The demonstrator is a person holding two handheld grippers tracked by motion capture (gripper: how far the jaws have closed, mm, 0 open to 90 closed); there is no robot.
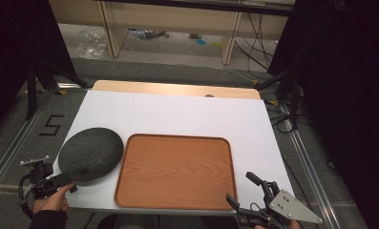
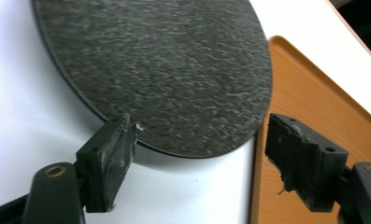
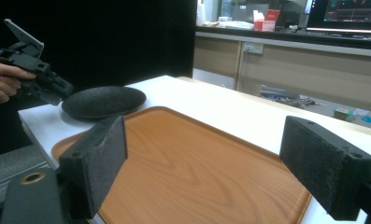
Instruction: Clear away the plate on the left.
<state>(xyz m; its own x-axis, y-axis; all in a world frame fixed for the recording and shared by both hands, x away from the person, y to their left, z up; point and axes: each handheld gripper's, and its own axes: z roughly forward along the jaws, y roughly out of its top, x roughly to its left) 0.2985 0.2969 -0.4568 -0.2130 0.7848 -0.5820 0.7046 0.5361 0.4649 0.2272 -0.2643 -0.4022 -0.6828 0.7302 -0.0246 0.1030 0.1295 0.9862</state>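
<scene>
White table (image 1: 177, 114); left claw (image 1: 75, 183) covers dark plate's (image 1: 89, 150) near rim.

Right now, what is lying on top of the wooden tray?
Nothing lies on the wooden tray; its whole brown surface shows. The dark round plate sits beside it on the white table. What is under the tray is covered.
</scene>
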